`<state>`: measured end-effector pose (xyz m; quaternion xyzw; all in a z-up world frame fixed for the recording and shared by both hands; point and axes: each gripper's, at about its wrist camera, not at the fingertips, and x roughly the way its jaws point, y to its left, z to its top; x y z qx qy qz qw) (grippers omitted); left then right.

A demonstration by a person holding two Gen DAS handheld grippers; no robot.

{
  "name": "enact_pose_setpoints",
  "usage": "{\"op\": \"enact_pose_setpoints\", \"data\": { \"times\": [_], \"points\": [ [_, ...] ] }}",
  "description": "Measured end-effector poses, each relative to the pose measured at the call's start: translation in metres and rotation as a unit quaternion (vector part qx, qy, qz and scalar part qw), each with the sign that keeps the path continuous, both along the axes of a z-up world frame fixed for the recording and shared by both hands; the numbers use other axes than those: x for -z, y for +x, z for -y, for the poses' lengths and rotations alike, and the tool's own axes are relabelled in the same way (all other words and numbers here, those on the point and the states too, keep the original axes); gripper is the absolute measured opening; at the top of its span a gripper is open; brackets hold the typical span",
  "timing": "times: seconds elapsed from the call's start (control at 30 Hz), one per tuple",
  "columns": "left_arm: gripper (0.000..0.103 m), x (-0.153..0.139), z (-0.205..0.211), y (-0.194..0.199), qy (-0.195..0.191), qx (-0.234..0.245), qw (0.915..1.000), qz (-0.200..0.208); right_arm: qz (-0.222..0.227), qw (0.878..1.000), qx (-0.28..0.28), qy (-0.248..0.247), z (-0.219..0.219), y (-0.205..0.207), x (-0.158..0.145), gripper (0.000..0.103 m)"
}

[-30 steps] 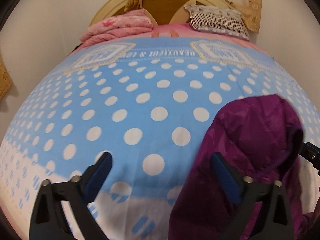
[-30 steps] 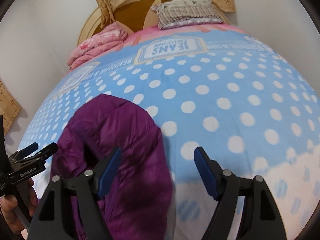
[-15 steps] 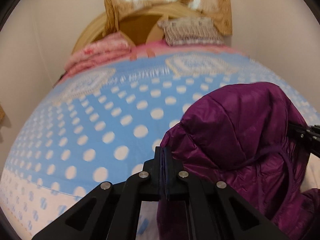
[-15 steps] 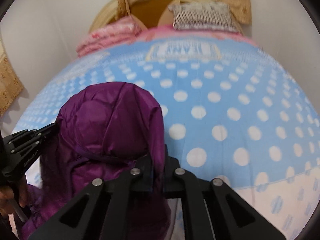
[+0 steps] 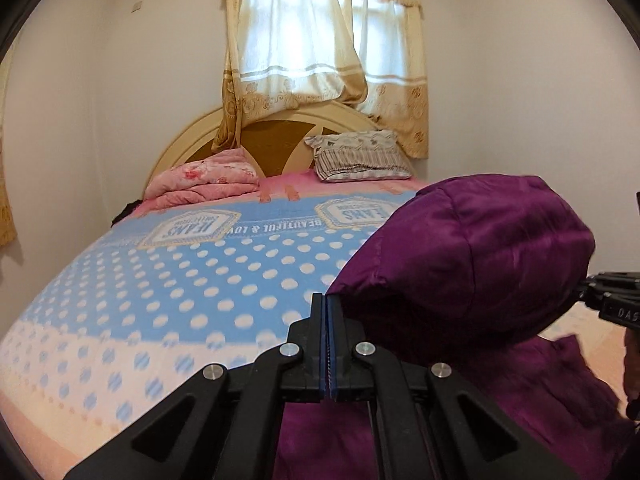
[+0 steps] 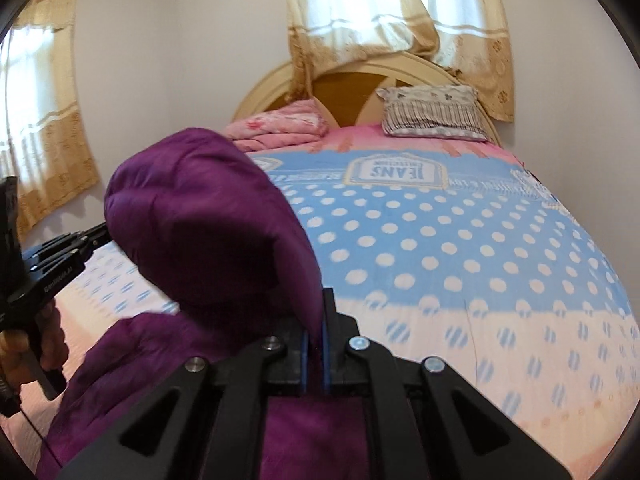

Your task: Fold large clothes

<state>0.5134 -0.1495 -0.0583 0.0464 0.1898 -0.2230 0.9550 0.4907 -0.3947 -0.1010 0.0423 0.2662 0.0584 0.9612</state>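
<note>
The left gripper (image 5: 327, 308) is closed on one edge of the purple jacket (image 5: 472, 256), and the right gripper (image 6: 315, 328) is pinched on the opposite edge. The hood is held up between them, above the near end of the bed (image 5: 168, 280), while the body hangs down below. For a clean fold, both edges should probably be kept level and lightly stretched before the jacket is laid flat. The fabric is shiny, padded and puffy.

place: home bedroom | shows: bed (image 5: 168, 280), pillow (image 5: 360, 156), headboard (image 5: 276, 136), curtained window (image 5: 320, 40)
</note>
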Motion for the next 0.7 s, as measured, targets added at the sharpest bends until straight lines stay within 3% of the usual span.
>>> {"op": "enact_pose_setpoints", "data": {
  "times": [0.1, 0.17, 0.23, 0.4, 0.63, 0.67, 0.7],
  "points": [
    [0.0, 0.012, -0.011, -0.036, 0.002, 0.005, 1.0, 0.005, -0.006, 1.0, -0.022, -0.013, -0.013, -0.023, 0.011, 0.006],
    [0.0, 0.029, -0.012, -0.046, 0.014, 0.01, 0.9998, -0.008, -0.024, 0.998, -0.033, -0.049, -0.026, -0.034, 0.025, 0.006],
    [0.0, 0.051, -0.011, -0.055, 0.039, 0.013, 0.9989, -0.025, -0.046, 0.995, -0.038, -0.076, -0.029, -0.039, 0.042, 0.006],
    [0.0, 0.093, -0.01, -0.08, 0.087, 0.02, 0.9948, -0.048, -0.101, 0.991, -0.028, -0.088, -0.008, -0.051, 0.075, 0.006],
    [0.001, 0.085, -0.034, -0.082, 0.091, -0.01, 0.9926, -0.079, -0.133, 0.987, -0.021, -0.083, 0.017, -0.075, 0.081, 0.006],
    [0.001, 0.081, -0.037, -0.078, 0.091, -0.02, 0.9925, -0.079, -0.136, 0.988, -0.02, -0.075, 0.023, -0.078, 0.078, 0.007],
    [0.001, 0.074, -0.04, -0.072, 0.087, -0.031, 0.9927, -0.079, -0.138, 0.988, -0.016, -0.07, 0.025, -0.079, 0.075, 0.016]
  ]
}}
